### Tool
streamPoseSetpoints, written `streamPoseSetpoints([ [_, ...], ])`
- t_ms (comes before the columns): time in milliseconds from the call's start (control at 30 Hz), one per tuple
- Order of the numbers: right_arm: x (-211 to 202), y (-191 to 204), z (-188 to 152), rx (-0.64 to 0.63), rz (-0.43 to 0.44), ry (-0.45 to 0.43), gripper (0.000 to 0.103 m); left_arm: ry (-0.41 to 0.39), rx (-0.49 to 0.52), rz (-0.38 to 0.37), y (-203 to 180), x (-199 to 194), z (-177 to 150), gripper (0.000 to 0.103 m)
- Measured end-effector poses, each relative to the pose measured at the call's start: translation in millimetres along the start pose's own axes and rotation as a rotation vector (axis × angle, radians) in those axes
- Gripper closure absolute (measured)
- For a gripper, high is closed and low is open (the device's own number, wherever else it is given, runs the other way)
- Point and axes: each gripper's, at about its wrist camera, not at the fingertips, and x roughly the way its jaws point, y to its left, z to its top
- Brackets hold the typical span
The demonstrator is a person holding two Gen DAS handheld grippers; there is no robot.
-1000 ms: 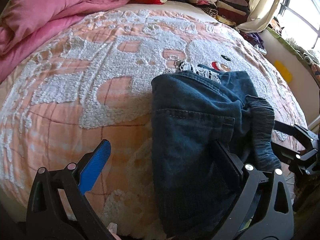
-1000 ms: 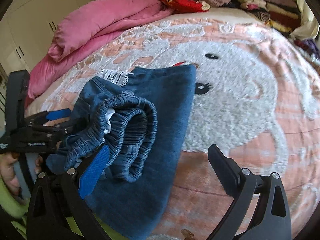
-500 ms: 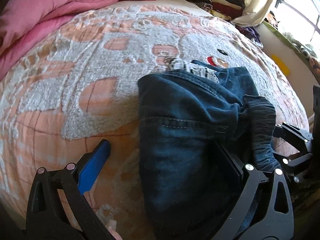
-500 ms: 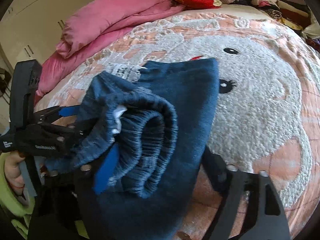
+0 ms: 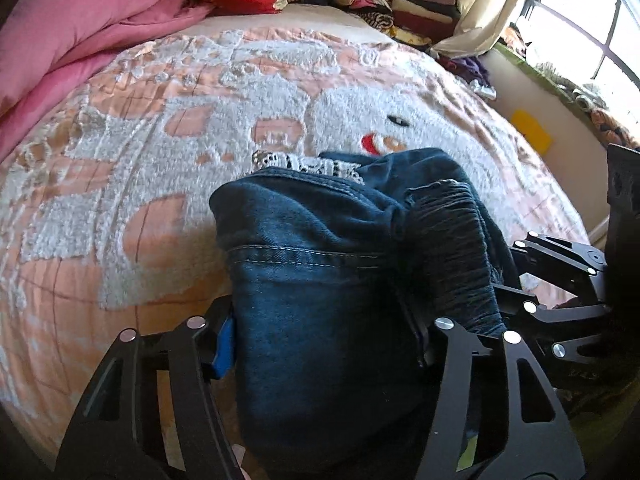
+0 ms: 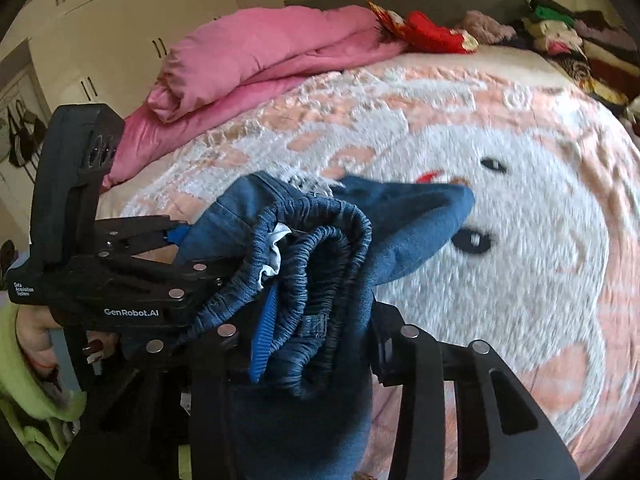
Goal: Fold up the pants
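Observation:
The dark blue denim pants (image 5: 320, 280) are a folded bundle at the near edge of the bed, with the elastic waistband (image 6: 316, 264) bunched on top. My left gripper (image 5: 324, 344) is shut on the near end of the bundle, its fingers pressed into both sides. My right gripper (image 6: 316, 344) is shut on the waistband end, with its blue pad (image 6: 264, 332) against the cloth. Each gripper shows in the other's view: the right one (image 5: 560, 280) and the left one (image 6: 132, 272). The far end of the pants (image 6: 420, 208) rests on the bedspread.
The bed has a pink and white fuzzy bedspread (image 5: 200, 160) with a cartoon face. A pink duvet (image 6: 256, 60) lies at the far left. Folded clothes (image 5: 400, 4) are stacked at the far right, near a window (image 5: 580, 40). A wardrobe (image 6: 120, 20) stands behind.
Both grippers have closed on the folded pants, which were lying between open jaws before. The bundle has been drawn up and bunched at the bed's near edge.

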Motion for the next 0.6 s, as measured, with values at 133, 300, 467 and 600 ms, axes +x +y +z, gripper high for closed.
streamPoseSetpoints([
  [133, -4.7, -2.8, 21.5, -0.019, -0.007, -0.042, 0.066, -0.032, -0.001, 0.0, 1.0, -5.1, 18.4, 0.053],
  [300, -3.1, -11.5, 46.9, -0.028, -0.019, -0.077, 0.066, -0.07, -0.003, 0.008, 4.4, -8.6, 47.9, 0.053],
  [467, 6.6, -22.6, 66.8, -0.033, -0.022, -0.085, 0.066, -0.09, -0.013, 0.014, 12.6, -5.8, 70.8, 0.053],
  [600, 19.7, -26.7, 76.1, -0.031, -0.023, -0.074, 0.066, -0.098, -0.022, 0.017, 17.8, -2.2, 82.7, 0.053],
])
